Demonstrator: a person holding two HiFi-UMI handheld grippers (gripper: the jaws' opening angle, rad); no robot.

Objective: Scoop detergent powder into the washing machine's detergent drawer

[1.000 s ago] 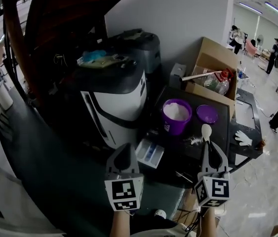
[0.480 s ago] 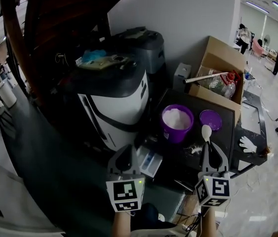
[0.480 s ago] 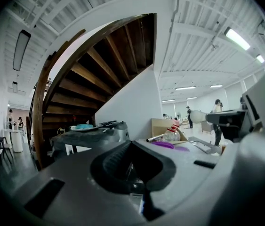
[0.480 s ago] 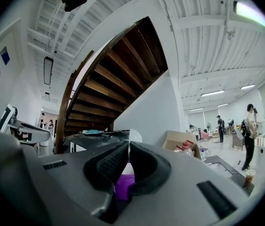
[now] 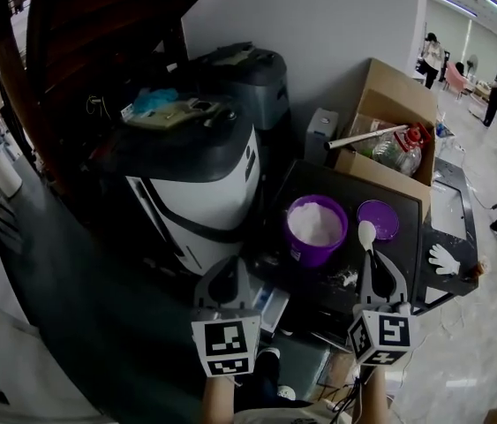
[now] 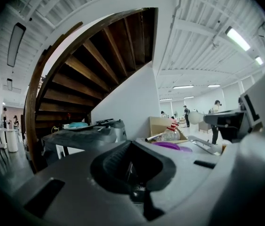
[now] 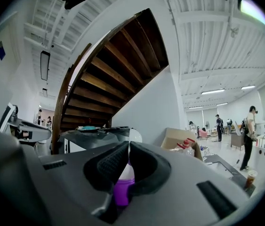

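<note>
While right gripper [image 5: 372,261] clamps spoon [image 5: 367,234], purple tub [image 5: 304,254] holds white powder [image 5: 315,223].

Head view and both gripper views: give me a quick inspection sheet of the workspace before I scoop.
Surface: black table; white spilled powder lies near the tub.
Job's things: open purple tub filled with powder; purple lid beside it; white spoon; detergent drawer open at the front of the white washing machine.
Clutter: cardboard box holding a bottle; white glove.
Grippers: left gripper shut, empty; right gripper shut on the spoon's handle.
Cables: nothing seen on the table.
Surroundings: wooden staircase overhead; people far off at the right.
</note>
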